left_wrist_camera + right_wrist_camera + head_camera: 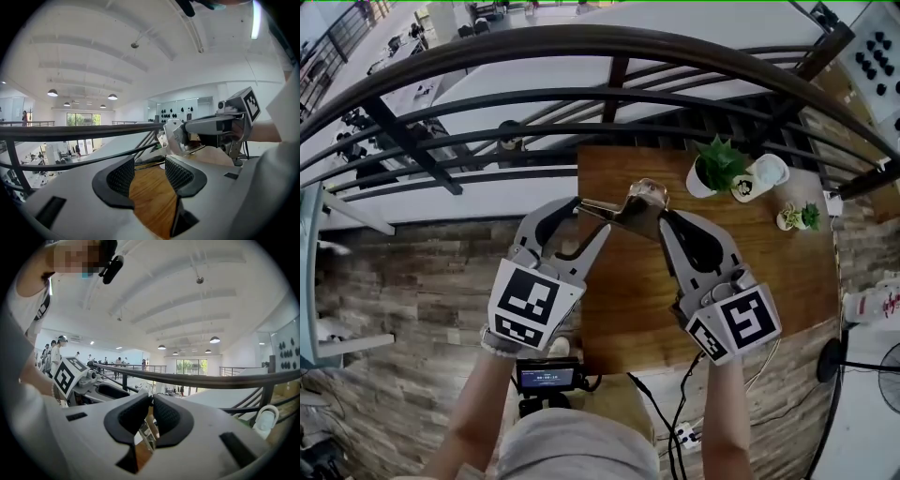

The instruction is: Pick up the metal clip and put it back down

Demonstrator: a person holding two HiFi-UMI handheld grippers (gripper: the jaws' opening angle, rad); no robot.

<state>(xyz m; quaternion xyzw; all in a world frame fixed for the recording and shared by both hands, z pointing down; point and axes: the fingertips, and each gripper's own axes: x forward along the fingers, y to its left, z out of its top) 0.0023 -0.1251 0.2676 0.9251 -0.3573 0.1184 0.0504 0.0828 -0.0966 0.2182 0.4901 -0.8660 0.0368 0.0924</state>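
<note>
The metal clip is a shiny folded piece held up in the air over the wooden table. My right gripper is shut on it, and in the right gripper view the clip sits pinched between the black pads. My left gripper is just left of it, open, its pads touching nothing. In the left gripper view the clip hangs just beyond my left gripper, off its right fingertip. Under the jaws shows the table.
A dark curved railing runs along the table's far edge. At the back right of the table stand a potted plant, a white pot and a small plant. Cables lie on the floor near the front edge.
</note>
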